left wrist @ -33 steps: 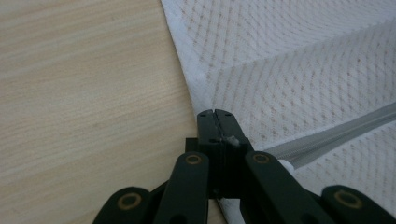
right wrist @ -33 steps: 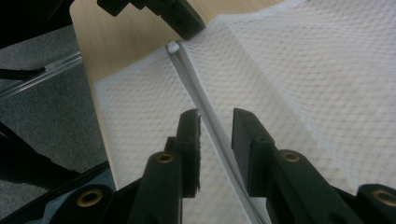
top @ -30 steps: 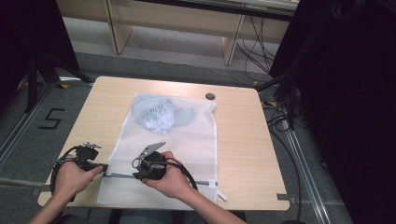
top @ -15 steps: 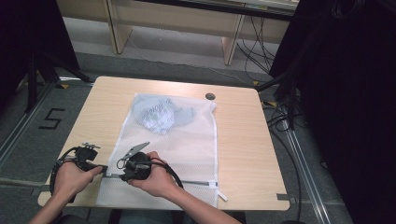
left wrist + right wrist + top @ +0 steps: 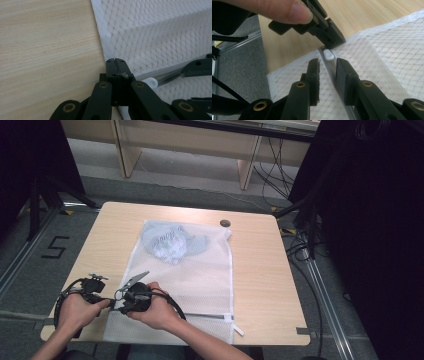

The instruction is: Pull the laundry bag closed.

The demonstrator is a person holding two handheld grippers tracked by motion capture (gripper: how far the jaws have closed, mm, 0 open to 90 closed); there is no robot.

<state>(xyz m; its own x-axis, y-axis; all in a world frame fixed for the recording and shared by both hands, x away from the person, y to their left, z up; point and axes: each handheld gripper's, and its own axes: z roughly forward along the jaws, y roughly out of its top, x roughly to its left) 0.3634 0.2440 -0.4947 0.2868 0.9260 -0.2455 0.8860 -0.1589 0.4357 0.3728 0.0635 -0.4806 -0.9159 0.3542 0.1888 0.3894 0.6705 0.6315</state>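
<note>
A white mesh laundry bag (image 5: 185, 275) lies flat on the light wooden table (image 5: 260, 270), its zippered mouth toward the person's edge. A crumpled pale blue garment (image 5: 172, 242) sits inside the bag at its far end. A small dark round disc (image 5: 225, 223) rests on the table just beyond the bag's far right corner.

The left gripper (image 5: 115, 67) is at the bag's near left corner. Its jaws are pressed together, pinching the bag's edge at the end of the grey zipper track (image 5: 165, 75).

The right gripper (image 5: 327, 67) sits just beside the left one, above the same corner. Its jaws are spread, straddling the zipper track, with the white zipper pull (image 5: 328, 54) just ahead of them, not gripped.

Both hands rest at the table's near left edge.
</note>
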